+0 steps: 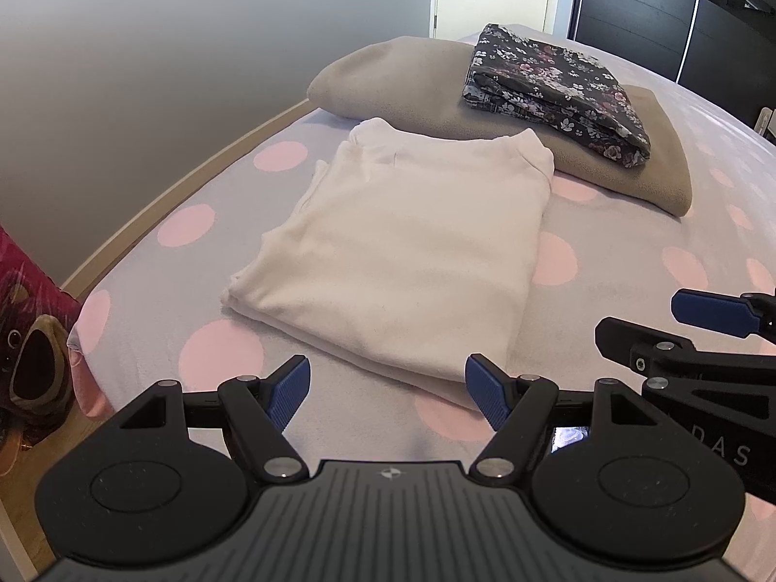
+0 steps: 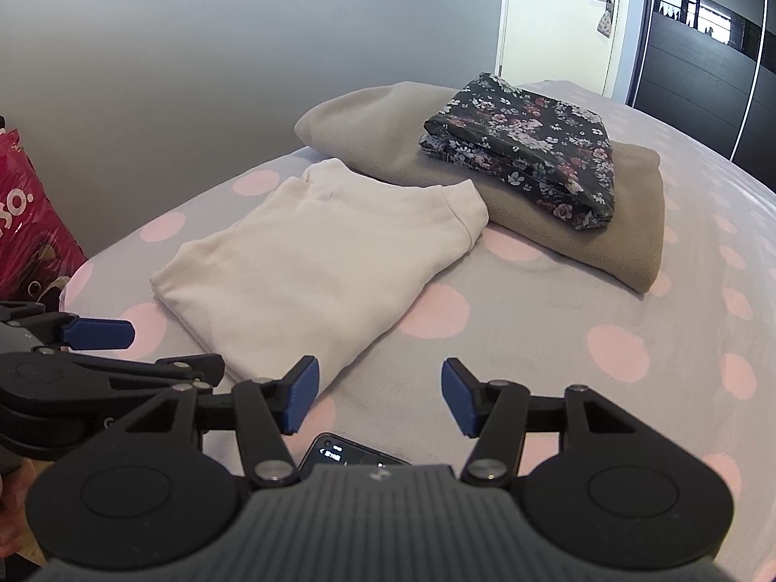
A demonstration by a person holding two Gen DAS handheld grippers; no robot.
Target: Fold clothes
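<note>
Counting from my two wrist views, I see three folded clothes on the spotted bed [image 1: 145, 291]: one white top [image 1: 402, 252] nearest me, one beige garment [image 1: 417, 82] beyond it, and one floral piece [image 1: 548, 87] stacked on the beige one's right part. The white top's far edge touches the beige garment. My two grippers sit at the near edge, side by side. My left gripper [image 1: 387, 392] is spread, nothing between its blue pads, just short of the white top's near corner. My right gripper [image 2: 379, 396] is spread too, over bare sheet right of that top. One phone [image 2: 349, 456] lies under it. One pink bag [image 2: 29, 223] stands far left.
</note>
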